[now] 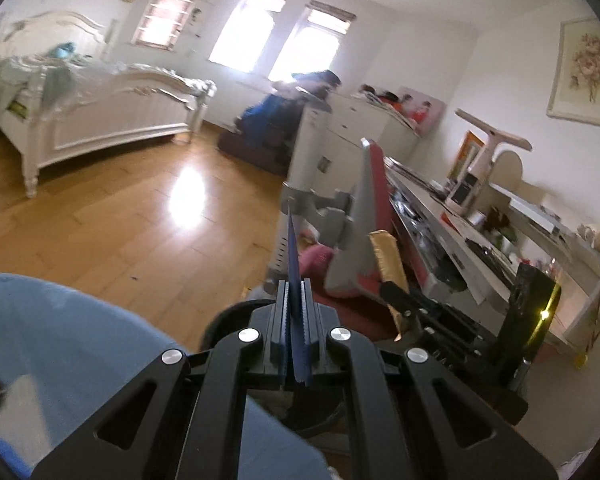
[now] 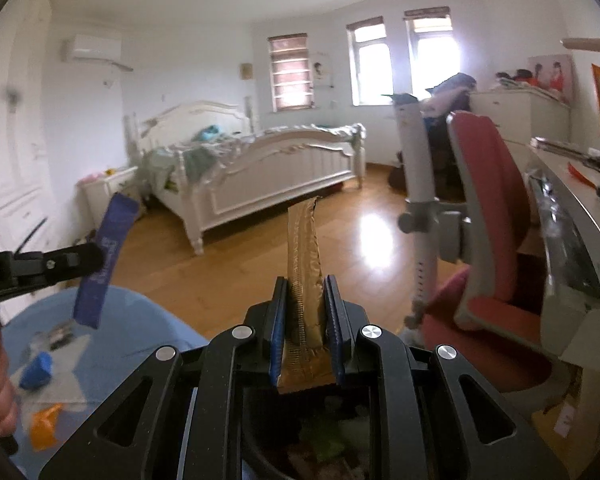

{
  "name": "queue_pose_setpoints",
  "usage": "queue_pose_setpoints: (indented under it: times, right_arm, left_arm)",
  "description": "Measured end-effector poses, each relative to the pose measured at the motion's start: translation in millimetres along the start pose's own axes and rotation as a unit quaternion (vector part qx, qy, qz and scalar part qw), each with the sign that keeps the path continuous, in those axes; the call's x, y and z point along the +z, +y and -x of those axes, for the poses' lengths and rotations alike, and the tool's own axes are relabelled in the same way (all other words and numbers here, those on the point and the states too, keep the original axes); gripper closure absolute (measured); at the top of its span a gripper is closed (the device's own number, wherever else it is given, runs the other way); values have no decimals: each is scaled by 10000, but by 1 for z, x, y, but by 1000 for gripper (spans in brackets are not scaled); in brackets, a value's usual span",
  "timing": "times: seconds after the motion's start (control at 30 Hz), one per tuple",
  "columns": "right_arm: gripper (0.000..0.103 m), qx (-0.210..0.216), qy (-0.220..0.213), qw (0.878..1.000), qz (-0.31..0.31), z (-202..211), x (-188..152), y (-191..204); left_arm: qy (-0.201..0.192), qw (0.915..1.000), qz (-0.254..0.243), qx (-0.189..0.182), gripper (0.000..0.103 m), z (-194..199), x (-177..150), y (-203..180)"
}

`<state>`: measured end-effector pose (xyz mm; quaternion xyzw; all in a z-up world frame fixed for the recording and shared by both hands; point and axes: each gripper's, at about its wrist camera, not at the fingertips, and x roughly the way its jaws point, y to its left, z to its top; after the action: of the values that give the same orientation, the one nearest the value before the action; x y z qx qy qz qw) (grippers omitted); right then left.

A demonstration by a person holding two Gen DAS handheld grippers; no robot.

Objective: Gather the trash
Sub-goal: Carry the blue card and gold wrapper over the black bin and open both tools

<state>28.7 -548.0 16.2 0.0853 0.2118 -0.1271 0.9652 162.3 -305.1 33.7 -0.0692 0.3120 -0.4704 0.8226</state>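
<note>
Above the dark bin [image 2: 320,444], the left gripper [image 1: 296,300] pinches a blue wrapper [image 1: 294,264] and the right gripper [image 2: 306,300] clamps a gold wrapper [image 2: 302,248]; released off-centre, either could flutter past the rim.

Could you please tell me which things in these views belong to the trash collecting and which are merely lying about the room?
Part of the job:
- blue wrapper, pinched in the left gripper
- gold wrapper, pinched in the right gripper
- dark bin with rubbish, below the right gripper

Just lying about:
- white bed
- red chair
- cluttered desk
- blue sheet with scraps
</note>
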Motion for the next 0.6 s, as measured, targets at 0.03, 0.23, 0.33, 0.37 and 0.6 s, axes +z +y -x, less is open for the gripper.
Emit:
queue_pose_setpoints:
  times: [0.03, 0.23, 0.33, 0.37, 0.6]
  right_arm:
    - [84, -46, 43, 10000, -12, -5, -2, -5]
    - [84, -249, 268, 9993, 23, -33, -15, -23]
    - [84, -309, 359, 9989, 10, -44, -20, -30]
    - [84, -321, 388, 9987, -1, -49, -21, -33]
    - [84, -425, 517, 9978, -25, -72, -30, -51]
  left_arm:
    - [83, 9999, 5, -59, 97, -10, 0, -1]
    - [543, 9984, -35, -155, 97, -59, -7, -1]
    - [757, 9970, -40, -135, 97, -76, -10, 3]
    - [819, 9965, -26, -132, 97, -82, -11, 5]
    - [1058, 9942, 19, -172, 97, -108, -15, 8]
